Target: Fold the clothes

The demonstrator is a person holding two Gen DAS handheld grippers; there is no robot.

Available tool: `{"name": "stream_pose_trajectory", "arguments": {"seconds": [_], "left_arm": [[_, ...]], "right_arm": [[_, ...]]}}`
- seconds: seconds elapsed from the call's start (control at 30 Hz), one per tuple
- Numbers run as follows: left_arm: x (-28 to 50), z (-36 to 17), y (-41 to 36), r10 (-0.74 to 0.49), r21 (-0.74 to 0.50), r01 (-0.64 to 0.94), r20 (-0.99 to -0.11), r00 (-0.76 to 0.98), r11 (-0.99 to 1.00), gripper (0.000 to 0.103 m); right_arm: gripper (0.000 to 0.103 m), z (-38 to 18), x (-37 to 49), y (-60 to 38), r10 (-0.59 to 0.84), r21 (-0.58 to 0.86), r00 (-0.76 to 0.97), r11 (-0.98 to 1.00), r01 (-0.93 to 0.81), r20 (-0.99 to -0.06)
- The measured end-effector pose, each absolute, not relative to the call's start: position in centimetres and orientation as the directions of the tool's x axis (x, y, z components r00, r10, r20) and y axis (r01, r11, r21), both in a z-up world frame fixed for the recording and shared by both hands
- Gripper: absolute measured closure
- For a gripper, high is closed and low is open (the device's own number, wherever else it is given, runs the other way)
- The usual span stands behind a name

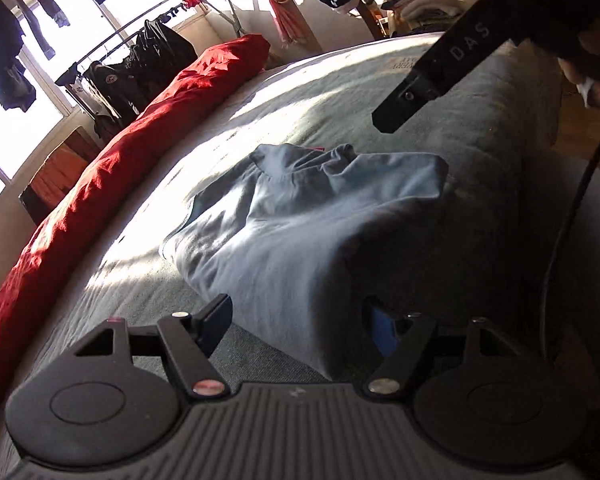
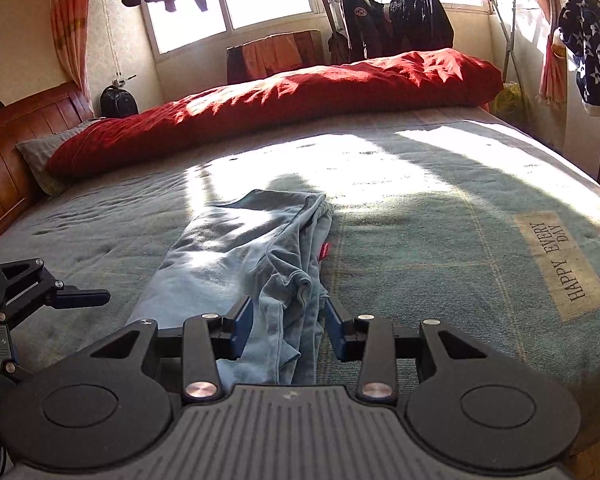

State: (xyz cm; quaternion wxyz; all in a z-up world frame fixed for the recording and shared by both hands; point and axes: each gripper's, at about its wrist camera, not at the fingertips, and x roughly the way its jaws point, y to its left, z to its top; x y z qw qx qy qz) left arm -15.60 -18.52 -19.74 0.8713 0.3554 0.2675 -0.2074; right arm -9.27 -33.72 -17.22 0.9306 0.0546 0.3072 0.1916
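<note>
nearest the lens in the left wrist view, the left gripper (image 1: 296, 326) has its jaws spread wide, and a fold of the pale blue garment (image 1: 300, 216) drapes down between them without either pad pressing it. in the right wrist view the right gripper (image 2: 288, 330) sits at bottom centre, jaws part open with the garment's (image 2: 252, 264) bunched near end lying between the blue pads; whether they pinch it i cannot tell. the left gripper (image 2: 80, 298) shows at the lower left edge there, just beside the garment's left border. the garment lies long and narrow on the grey-green bedspread (image 2: 440, 248), running from the bottom centre up to mid frame. open bedspread stretches to the right, out to the printed patch (image 2: 560, 262) near the right edge. the red duvet (image 2: 284, 108) closes off the far side, the wooden headboard (image 2: 4, 152) the left. a clothes rack (image 2: 396, 16) stands by the window behind.
</note>
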Motion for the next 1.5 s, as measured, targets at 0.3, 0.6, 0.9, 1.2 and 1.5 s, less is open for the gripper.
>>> {"name": "stream_pose_trajectory", "arguments": {"seconds": [0.3,0.6,0.9,1.2,1.5], "left_arm": [[-15.3,-21.0,-17.4,-0.141,0.493,0.511,-0.608,0.781,0.704,0.030],[-17.0,-20.5,-18.1,-0.282,0.558,0.546,-0.491,0.825,0.625,0.048],[-15.3,-22.5,-19.1,-0.385,0.504,0.712,-0.609,0.694,0.488,0.071],[-15.0,-22.5,-19.2,-0.370,0.506,0.732,-0.641,0.673,0.456,0.069],[-14.9,-21.8,-18.7,-0.375,0.473,0.766,-0.678,0.631,0.435,0.068]], "right_arm": [[0.056,-17.5,-9.0,-34.9,0.354,0.195,0.745,0.935,-0.297,-0.565],[0.061,-19.4,-8.5,-36.2,0.449,0.332,0.675,0.892,-0.306,-0.585],[0.069,-18.0,-8.0,-33.8,0.453,0.250,0.688,0.890,-0.380,-0.567],[0.083,-21.4,-5.6,-32.4,0.466,0.289,0.600,0.882,-0.371,-0.650],[0.100,-21.3,-5.9,-33.5,0.455,0.277,0.619,0.888,-0.367,-0.640]]}}
